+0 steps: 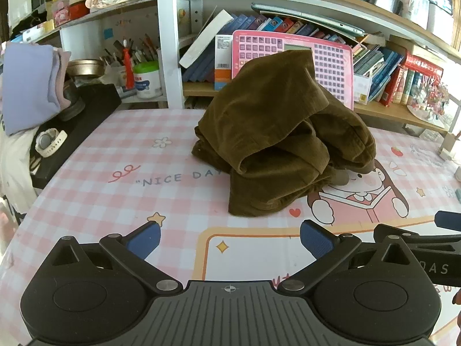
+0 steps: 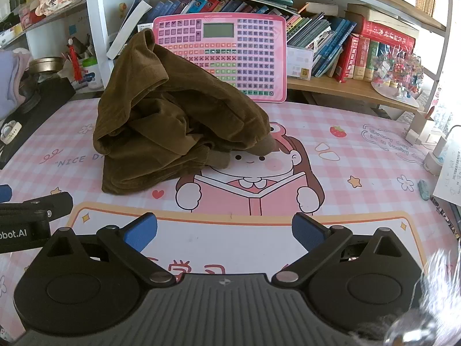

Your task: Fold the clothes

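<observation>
A brown corduroy garment (image 1: 276,138) lies in a crumpled heap on the pink checked table mat (image 1: 115,190), ahead of both grippers. It also shows in the right wrist view (image 2: 173,121), left of centre. My left gripper (image 1: 230,240) is open and empty, a short way in front of the heap. My right gripper (image 2: 224,230) is open and empty, to the right of the heap's near edge. The right gripper's arm shows at the right edge of the left view (image 1: 432,242).
A pink keyboard toy (image 2: 230,54) leans on the bookshelf behind the heap. A black box (image 1: 75,132) with a white watch (image 1: 49,142) sits at the left. Folded lilac cloth (image 1: 28,86) is far left. Small items (image 2: 432,155) line the right edge.
</observation>
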The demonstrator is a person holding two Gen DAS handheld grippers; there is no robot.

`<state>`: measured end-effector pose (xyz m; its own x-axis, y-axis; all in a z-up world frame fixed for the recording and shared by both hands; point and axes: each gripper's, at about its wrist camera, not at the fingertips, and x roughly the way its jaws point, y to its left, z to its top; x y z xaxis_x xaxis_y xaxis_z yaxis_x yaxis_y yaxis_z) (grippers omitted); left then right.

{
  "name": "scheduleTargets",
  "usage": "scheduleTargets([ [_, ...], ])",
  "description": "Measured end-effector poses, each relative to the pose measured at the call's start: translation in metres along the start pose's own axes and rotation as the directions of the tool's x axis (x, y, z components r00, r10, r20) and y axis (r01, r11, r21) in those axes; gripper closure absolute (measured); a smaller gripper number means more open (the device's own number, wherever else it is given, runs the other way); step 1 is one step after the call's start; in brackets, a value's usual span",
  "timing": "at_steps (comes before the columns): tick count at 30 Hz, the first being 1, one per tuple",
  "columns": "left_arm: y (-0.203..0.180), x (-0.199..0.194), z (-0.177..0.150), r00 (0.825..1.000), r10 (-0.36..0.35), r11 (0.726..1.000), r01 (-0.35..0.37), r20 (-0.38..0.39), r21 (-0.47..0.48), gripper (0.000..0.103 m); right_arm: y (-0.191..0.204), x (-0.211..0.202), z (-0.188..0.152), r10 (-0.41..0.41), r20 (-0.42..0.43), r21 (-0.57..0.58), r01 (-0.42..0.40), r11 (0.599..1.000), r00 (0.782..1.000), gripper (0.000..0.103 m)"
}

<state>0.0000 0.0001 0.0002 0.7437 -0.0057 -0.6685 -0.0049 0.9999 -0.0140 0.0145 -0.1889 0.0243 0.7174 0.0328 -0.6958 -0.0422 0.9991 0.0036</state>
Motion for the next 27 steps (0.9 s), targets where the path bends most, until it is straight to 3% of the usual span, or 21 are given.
scheduleTargets([
  [27, -0.0011, 0.0009, -0.0030, 1.000, -0.001, 1.000, 0.001, -0.013, 0.007, 0.000, -0.0010, -0.0007, -0.0005, 0.001, -0.005, 0.004, -0.001, 1.000, 1.000, 0.002],
])
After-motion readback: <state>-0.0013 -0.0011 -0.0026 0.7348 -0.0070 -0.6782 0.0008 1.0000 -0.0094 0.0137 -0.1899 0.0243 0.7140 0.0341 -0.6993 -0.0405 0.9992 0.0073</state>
